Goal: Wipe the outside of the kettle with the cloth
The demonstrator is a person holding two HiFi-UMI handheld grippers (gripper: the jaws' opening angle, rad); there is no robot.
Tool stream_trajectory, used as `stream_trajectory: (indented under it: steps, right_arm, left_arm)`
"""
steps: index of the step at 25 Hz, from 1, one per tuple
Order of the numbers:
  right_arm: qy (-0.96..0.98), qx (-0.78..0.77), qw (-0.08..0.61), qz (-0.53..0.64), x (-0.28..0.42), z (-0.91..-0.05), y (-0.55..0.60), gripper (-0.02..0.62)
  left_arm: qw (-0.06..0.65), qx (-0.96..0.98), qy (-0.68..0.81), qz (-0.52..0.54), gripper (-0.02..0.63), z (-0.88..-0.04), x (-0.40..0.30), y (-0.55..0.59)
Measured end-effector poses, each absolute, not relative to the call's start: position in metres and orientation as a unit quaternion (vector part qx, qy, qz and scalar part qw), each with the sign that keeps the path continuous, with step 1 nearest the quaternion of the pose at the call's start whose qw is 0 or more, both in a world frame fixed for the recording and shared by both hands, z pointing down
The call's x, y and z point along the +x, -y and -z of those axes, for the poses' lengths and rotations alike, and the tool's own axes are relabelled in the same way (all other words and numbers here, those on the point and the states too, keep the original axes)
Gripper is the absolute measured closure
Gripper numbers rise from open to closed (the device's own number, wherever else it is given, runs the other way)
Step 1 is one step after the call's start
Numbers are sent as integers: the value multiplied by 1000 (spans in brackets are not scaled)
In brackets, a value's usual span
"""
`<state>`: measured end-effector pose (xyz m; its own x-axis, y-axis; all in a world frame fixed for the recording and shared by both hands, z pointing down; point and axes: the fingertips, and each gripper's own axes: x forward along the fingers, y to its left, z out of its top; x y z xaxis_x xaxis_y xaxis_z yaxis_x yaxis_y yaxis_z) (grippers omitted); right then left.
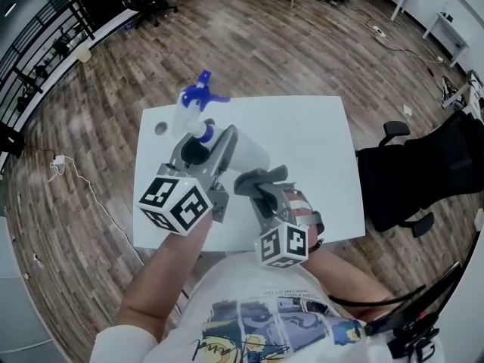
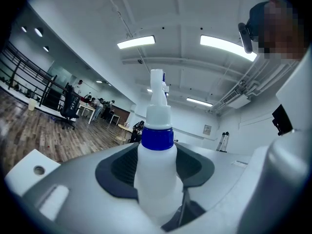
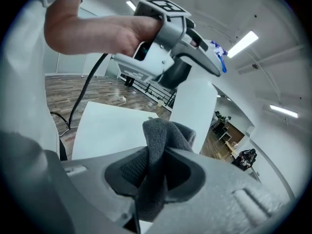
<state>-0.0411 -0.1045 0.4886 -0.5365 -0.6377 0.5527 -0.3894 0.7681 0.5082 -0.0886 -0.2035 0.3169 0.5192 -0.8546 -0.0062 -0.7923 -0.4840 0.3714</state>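
Note:
My left gripper [image 1: 207, 139] is shut on a white spray bottle [image 1: 248, 154] with a blue trigger head [image 1: 201, 94], held upright above the table. In the left gripper view the bottle's neck and blue collar [image 2: 156, 137] stand between the jaws of the left gripper [image 2: 156, 182]. My right gripper [image 1: 262, 186] is shut on a grey cloth [image 1: 255, 180], just right of the bottle and close to its body. The cloth [image 3: 159, 141] bunches up out of the right gripper [image 3: 155, 177], with the white bottle [image 3: 193, 106] right behind it. No kettle shows in any view.
A white table [image 1: 318, 146] lies below both grippers, with a round hole [image 1: 160, 128] near its far left corner. A black office chair [image 1: 423, 174] stands to the right. A cable [image 1: 76, 178] runs over the wooden floor at left.

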Motion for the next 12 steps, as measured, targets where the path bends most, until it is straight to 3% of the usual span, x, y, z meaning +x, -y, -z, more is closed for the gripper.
stream_trajectory:
  steps: [12]
  right_arm:
    - [862, 309, 395, 70, 13, -529, 122, 518]
  left_arm:
    - [154, 877, 443, 104, 393, -296, -94, 189]
